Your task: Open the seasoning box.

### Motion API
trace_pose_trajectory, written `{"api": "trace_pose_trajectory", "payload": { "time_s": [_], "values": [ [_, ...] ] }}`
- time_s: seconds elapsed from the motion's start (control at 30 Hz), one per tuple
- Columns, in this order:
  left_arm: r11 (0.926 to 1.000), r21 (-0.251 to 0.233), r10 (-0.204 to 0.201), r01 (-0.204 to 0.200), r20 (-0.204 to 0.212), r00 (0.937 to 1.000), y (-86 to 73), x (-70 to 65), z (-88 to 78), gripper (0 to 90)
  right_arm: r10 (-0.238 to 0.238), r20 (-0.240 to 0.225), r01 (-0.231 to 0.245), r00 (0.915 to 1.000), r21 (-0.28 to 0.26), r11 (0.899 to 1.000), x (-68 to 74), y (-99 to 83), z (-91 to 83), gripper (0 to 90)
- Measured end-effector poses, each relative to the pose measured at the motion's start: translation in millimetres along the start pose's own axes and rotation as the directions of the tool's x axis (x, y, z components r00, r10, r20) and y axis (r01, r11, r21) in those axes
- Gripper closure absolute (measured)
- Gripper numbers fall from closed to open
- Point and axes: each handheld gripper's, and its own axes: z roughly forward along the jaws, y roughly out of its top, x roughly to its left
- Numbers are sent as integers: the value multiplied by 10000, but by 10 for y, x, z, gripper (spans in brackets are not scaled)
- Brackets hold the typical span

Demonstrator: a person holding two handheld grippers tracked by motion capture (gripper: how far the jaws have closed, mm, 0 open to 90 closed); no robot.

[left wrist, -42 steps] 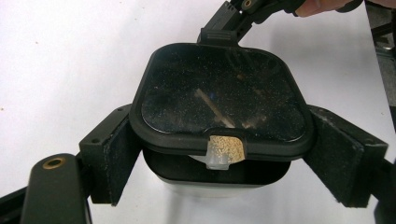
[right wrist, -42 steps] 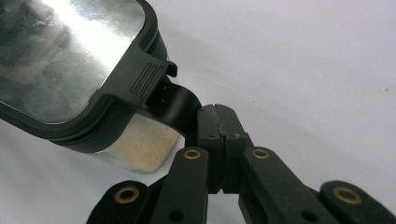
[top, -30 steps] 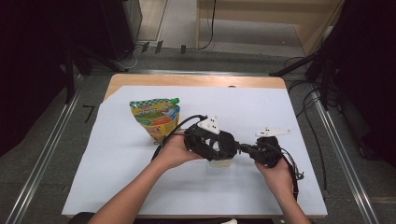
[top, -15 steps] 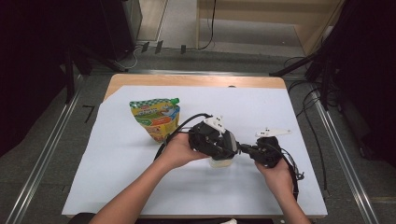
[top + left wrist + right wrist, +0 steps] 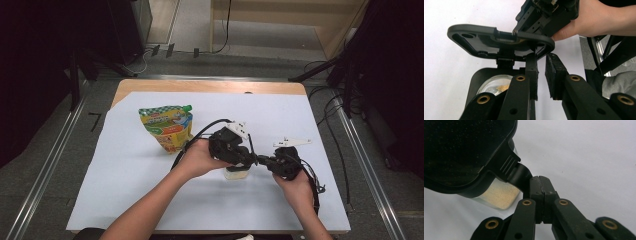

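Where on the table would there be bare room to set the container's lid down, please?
The white mat is bare along its near-left, below the snack pouch, and across its far right beyond the right gripper. It is crowded mid-table, where both grippers meet over the clear container.

A lab-style recording bay, not a home or a shop: a wooden table (image 5: 210, 86) draped with a plain white sheet (image 5: 150, 190) stands at the centre of a grey carpeted floor (image 5: 55, 165). Metal rails (image 5: 45, 172) run along the floor on either side of the table, loose black cables (image 5: 332, 125) trail just right of it, and dark equipment stands (image 5: 75, 65) flank its far corners. Behind the table a cable drops past light wooden furniture (image 5: 280, 30).
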Motion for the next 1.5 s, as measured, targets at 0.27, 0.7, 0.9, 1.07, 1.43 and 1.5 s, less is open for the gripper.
{"api": "trace_pose_trajectory", "payload": {
  "time_s": [0.27, 0.7, 0.9, 1.07, 1.43, 1.5],
  "values": [
    [9998, 184, 120, -121, 42, 9999, 107, 15, 83, 816, 115, -61, -115, 9999, -78, 9999, -6, -8, 5, 900],
    [9997, 231, -128, 125, 157, 9998, 119, 47, 139, 779, 280, -55, -280, 9996, -54, 9996, -3, -8, 1, 900],
    [9990, 113, -423, 423, 23, 9991, 69, 53, 54, 731, 295, -139, -296, 9995, -37, 9996, -19, 0, -29, 873],
    [9970, 53, -767, 767, -121, 9970, -23, 39, -37, 660, 202, -113, -203, 9997, -108, 9997, 3, -4, -102, 835],
    [9930, -182, -1177, 1169, -493, 9918, -242, 5, -297, 559, 350, -606, -355, 9975, -86, 9993, 57, -96, -337, 652],
    [9917, -246, -1278, 1266, -600, 9900, -279, 12, -368, 546, 325, -723, -334, 9969, -122, 9994, 92, -106, -379, 633]
  ]
}}
